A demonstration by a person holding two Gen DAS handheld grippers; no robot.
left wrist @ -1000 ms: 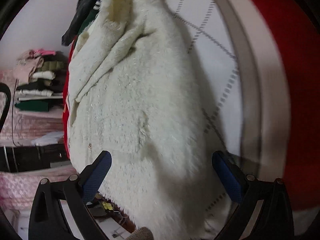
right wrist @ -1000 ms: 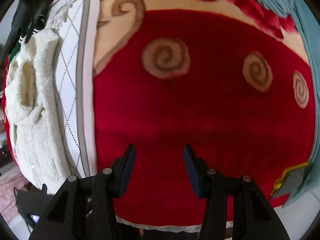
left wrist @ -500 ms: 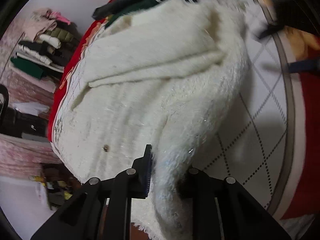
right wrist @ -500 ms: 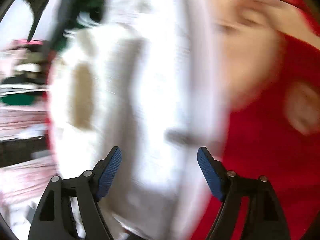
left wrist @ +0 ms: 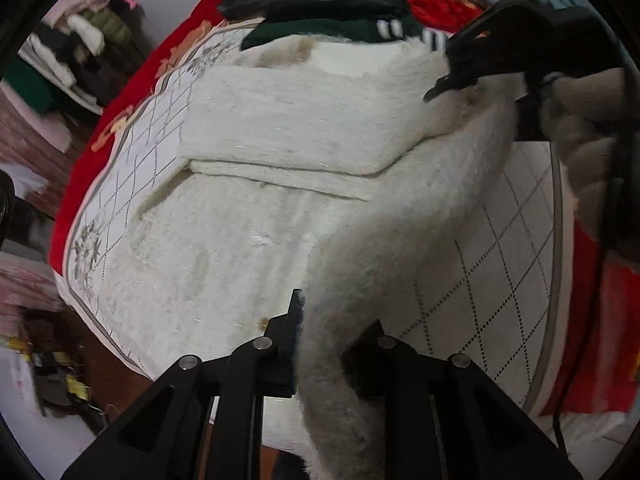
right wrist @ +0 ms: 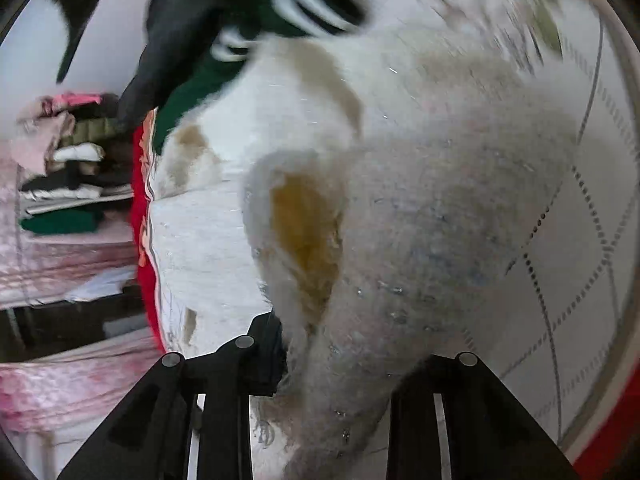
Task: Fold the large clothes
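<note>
While both hand-held grippers (left wrist: 332, 344) (right wrist: 340, 364) pinch it, fluffy cream sweater (left wrist: 280, 152) lies seemingly half-folded.

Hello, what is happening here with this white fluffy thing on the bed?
A person is folding a white fluffy sweater on a bed, with a gripper in each hand. The left gripper is shut on one edge of the sweater, and the right gripper is shut on another part of it. One sleeve is already folded across the body. The sweater lies on a white checked blanket, and a dark green garment lies behind it.
</note>
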